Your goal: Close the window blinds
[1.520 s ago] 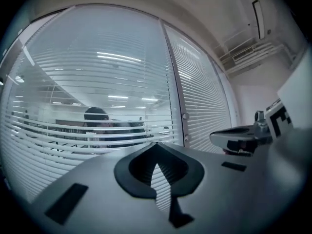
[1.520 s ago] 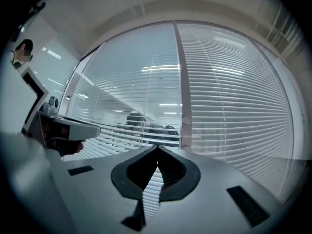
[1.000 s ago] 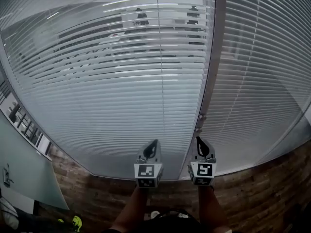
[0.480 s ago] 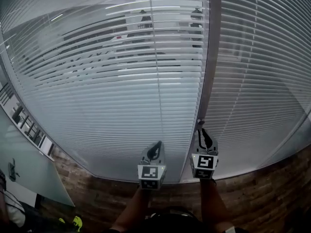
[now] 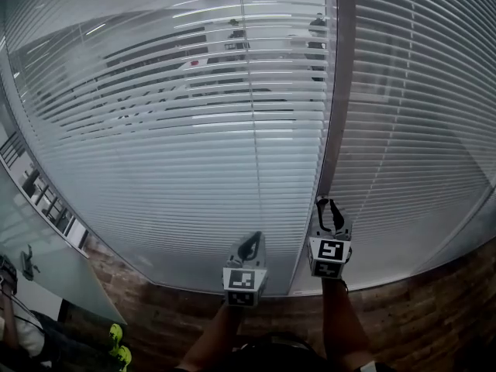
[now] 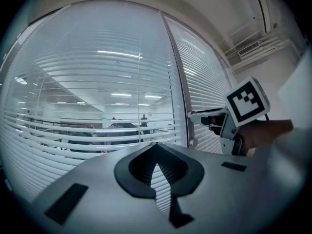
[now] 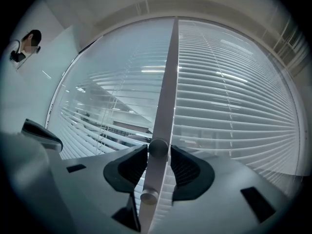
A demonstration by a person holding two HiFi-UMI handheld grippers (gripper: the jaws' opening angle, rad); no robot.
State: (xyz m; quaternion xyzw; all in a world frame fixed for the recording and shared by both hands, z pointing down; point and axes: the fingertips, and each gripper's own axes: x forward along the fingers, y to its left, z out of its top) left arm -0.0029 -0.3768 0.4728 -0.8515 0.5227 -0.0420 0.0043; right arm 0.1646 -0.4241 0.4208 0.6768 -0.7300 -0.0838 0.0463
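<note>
White slatted blinds [image 5: 194, 130] hang behind glass, partly open on the left pane, so an office shows through. The right pane's slats [image 5: 418, 115] look more closed. A grey mullion [image 5: 335, 91] stands between them. My right gripper [image 5: 332, 206] is up against the mullion. In the right gripper view its jaws [image 7: 158, 152] are opening with a round knob [image 7: 158, 147] between them, and a second knob [image 7: 148, 196] sits lower. My left gripper [image 5: 249, 242] hangs beside it in front of the left pane, shut and empty [image 6: 155, 144].
A brick ledge [image 5: 155, 316] runs below the window. A glass panel [image 5: 46, 285] stands at the lower left, with a person's green shoes [image 5: 116, 351] beside it. People stand in the office beyond the glass [image 5: 236, 33].
My right gripper has moved up to the mullion and its jaws have parted around the knob. The left gripper has barely shifted.
</note>
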